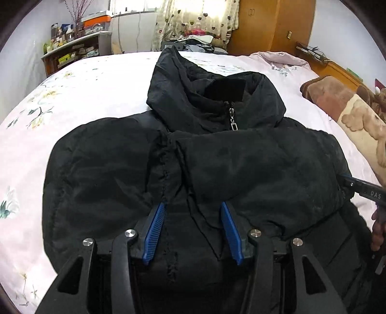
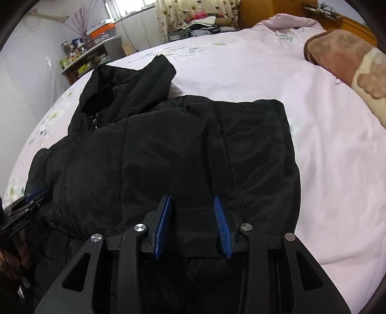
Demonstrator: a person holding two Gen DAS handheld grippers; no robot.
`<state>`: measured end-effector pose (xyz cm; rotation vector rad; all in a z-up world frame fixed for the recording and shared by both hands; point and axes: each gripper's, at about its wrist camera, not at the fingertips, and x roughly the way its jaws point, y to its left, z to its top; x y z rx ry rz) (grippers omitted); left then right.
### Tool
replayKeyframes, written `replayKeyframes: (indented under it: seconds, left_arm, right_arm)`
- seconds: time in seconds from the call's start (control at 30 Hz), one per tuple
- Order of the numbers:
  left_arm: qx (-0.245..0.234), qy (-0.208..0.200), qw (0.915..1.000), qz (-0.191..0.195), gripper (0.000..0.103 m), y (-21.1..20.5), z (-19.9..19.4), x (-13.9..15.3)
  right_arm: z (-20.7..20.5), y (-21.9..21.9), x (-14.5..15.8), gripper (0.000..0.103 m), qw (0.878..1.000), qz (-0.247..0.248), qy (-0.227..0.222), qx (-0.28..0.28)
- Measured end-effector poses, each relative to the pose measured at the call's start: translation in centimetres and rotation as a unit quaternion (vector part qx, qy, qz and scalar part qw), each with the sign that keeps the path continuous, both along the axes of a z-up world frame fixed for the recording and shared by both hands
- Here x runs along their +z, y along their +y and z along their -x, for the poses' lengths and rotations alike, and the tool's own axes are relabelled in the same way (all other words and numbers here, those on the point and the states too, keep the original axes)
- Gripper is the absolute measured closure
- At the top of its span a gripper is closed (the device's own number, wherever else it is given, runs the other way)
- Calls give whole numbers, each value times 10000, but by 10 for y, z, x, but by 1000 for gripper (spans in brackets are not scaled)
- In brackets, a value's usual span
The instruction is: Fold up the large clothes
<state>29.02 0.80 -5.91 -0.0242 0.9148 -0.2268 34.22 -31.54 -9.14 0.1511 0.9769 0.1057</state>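
The black padded jacket (image 1: 193,157) is lying on the pink floral bedspread (image 1: 84,91), sleeves folded in over its front, hood pointing toward the curtained window (image 1: 193,21). Both grippers are gripping thick folds of its near edge: the left gripper (image 1: 193,217) and the right gripper (image 2: 193,207).

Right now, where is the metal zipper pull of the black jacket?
In the left wrist view, the zipper pull hangs at the black jacket's collar, above centre, beyond the left gripper.
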Motion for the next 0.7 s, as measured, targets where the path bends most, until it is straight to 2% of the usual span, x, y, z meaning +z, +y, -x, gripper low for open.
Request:
replayKeyframes:
  seconds: [0.13,0.23,0.37,0.47,0.53,0.7]
  left_arm:
    - [27,-247,9997,-76,52,8,15,22]
    - [241,-458,9984,-248,52,28,23,29]
    - [601,-159,9977,-257,52,55,14,12]
    - [580,-10,9980,-263,52,60,10,0]
    - [535,-57,9981,-303,52,57,12,5]
    - [477,-98,9988,-3,52,55,23,26]
  right_arm:
    - [10,4,21,65,9998,112,-181,59]
    - [21,14,33,65,9992,54,-346,201]
    - [16,39,23,65,9983,170,-197,514]
    - [8,47,4,65,9980,253,52,575]
    - [8,48,5,65,9981,295,67,534]
    - [22,49,27,65,9981,245,-43,556]
